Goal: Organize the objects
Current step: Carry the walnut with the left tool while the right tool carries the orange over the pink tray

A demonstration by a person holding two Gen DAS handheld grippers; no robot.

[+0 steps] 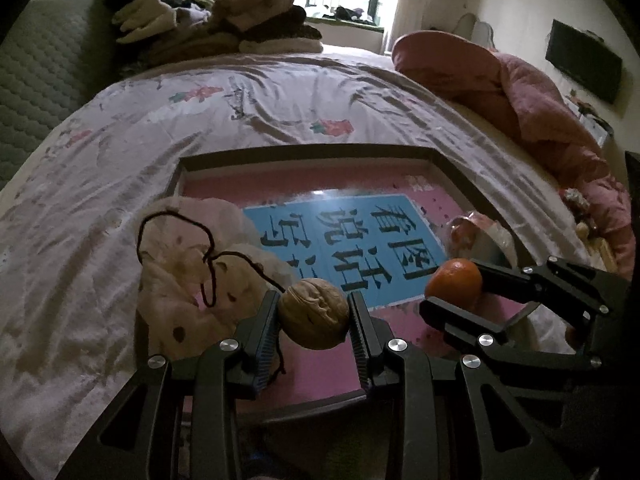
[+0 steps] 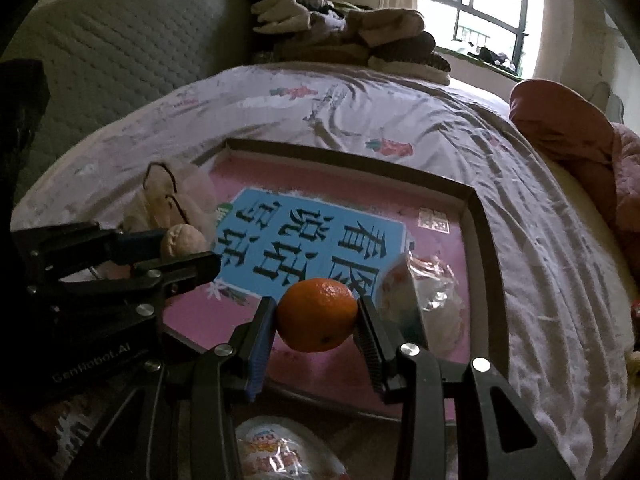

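Observation:
My left gripper (image 1: 314, 314) is shut on a brown walnut (image 1: 313, 313), held above the near part of a shallow dark-rimmed tray (image 1: 304, 151) lying on the bed. My right gripper (image 2: 317, 314) is shut on an orange mandarin (image 2: 317, 314) over the same tray (image 2: 482, 216), whose floor is pink with a blue printed sheet (image 2: 304, 244). The left wrist view shows the right gripper (image 1: 454, 286) with the mandarin (image 1: 454, 285) at the right. The right wrist view shows the left gripper (image 2: 182, 244) with the walnut (image 2: 182, 240) at the left.
A crumpled pale bag (image 1: 188, 264) with a dark string lies in the tray's left side, and a plastic-wrapped packet (image 2: 424, 300) lies in its right side. Another wrapped snack (image 2: 280, 452) sits below the tray's near rim. Folded clothes (image 1: 224, 20) and a pink quilt (image 1: 532, 104) lie on the bed.

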